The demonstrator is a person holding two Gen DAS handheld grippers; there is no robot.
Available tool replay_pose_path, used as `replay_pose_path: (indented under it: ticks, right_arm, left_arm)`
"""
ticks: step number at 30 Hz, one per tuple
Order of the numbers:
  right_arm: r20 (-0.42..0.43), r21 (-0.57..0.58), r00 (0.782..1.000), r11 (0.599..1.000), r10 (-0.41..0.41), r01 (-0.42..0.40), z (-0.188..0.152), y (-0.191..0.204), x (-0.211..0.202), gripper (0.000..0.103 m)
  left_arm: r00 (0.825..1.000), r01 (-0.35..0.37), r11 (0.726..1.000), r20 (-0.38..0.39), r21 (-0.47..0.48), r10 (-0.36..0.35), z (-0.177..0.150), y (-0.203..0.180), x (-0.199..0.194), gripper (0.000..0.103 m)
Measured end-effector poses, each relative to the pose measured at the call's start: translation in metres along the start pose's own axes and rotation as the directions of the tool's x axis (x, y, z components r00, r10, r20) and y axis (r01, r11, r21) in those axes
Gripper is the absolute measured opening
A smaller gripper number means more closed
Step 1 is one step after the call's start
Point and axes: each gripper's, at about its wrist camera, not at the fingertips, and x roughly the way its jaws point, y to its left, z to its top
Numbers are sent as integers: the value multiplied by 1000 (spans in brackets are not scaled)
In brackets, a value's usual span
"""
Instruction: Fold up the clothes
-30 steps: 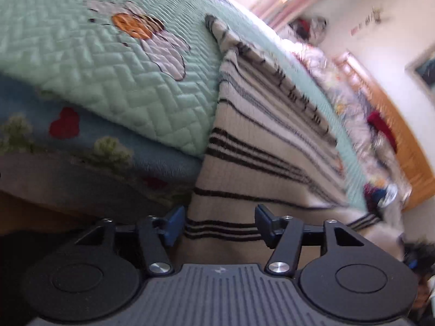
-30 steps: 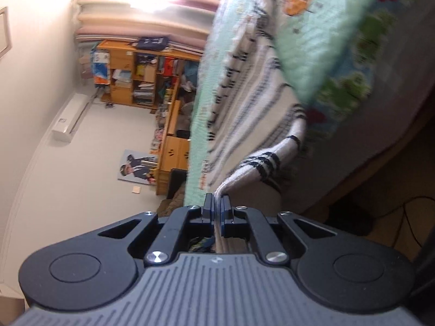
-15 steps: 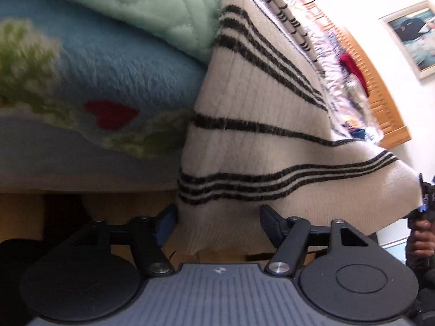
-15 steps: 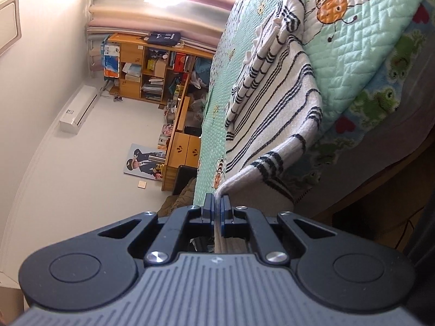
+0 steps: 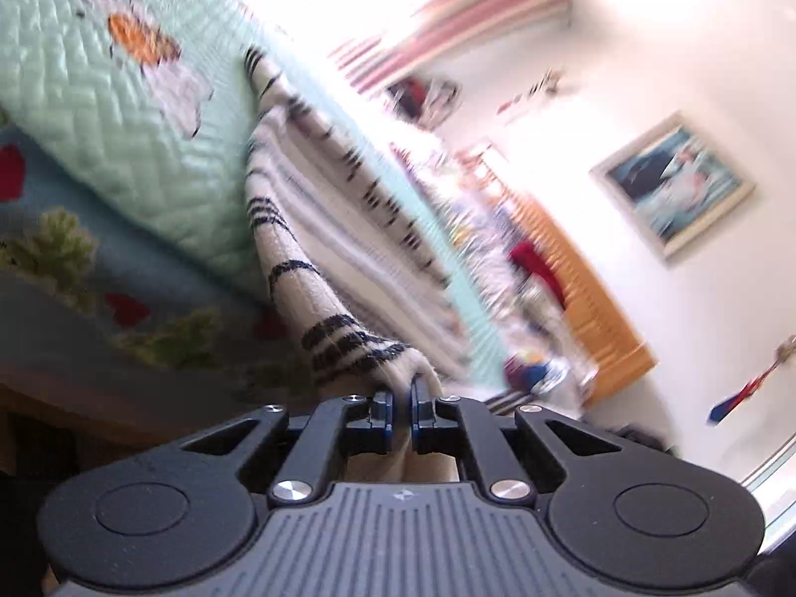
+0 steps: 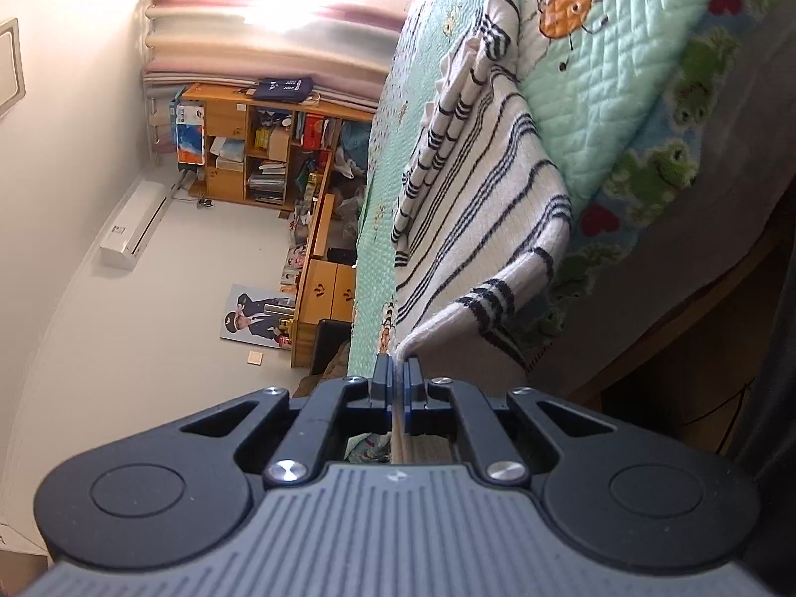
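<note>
Over the edge of the bed hangs a white sweater (image 6: pixel 477 209) with dark stripes, its upper part lying on the mint-green quilt (image 6: pixel 612 99) and its lower hem drooping down the side. Both hem corners are pinched: the right gripper (image 6: pixel 397 383) has its 2 jaws closed tight on a thin edge of the sweater (image 5: pixel 348 343), and the left gripper (image 5: pixel 401 405) has its jaws nearly closed around a thicker bunch of the same knit. A folded sleeve with short dark bars lies along the top of the garment on the quilt. The quilt carries an orange bee motif (image 6: pixel 564 0). Beneath it a blue fleece blanket (image 6: pixel 656 159) with green frogs and red hearts hangs down the bed side. Farther off, the right wrist view shows a wooden bookshelf (image 6: pixel 263 144), a wall air conditioner (image 6: pixel 133 226) and a portrait photo (image 6: pixel 256 316). The left wrist view is motion-blurred, with a framed picture (image 5: pixel 671 184) on the white wall.
</note>
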Motion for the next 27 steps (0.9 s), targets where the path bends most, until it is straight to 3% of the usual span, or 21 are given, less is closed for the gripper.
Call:
replay_pose_path:
  ticks: [4,8,11,13,14,16,17,21,23,27]
  right_arm:
    - [16,56,1000,998,14,-15,3,-7,6,5]
    - [86,134,996,990,34,-45,23,-7,20,5]
    - [205,181,979,983,-16,-22,66,-4,41,5]
    - [297,239,952,971,-77,4,97,-15,56,9]
    - [337,305,934,952,-114,6,111,-27,64,11]
    - [363,427,919,904,-154,-17,125,-53,75,17]
    - [369,428,917,903,-149,-25,124,-59,75,17]
    - [349,252,934,968,-80,-11,98,-57,55,37]
    - [327,153,943,988,-59,9,82,-51,44,38]
    - [271,-12,956,992,-116,124,69,-33,46,39]
  left_arm:
    - [995,61,997,87,-43,-58,5,-13,-16,6]
    - [988,56,990,148,-126,-37,52,-19,15,6]
    - [965,-90,953,212,-288,155,119,-16,48,13]
    - [919,-245,866,181,-437,351,153,9,72,39]
    - [904,-278,823,155,-495,398,161,21,80,40]
    - [908,-248,825,174,-508,380,158,28,76,37]
    - [911,-232,827,184,-513,370,157,31,73,38]
    - [917,-240,899,220,-367,334,121,14,48,51]
    - [916,-260,919,225,-295,331,104,7,35,51]
    - [919,-329,937,191,-116,346,108,-11,43,51]
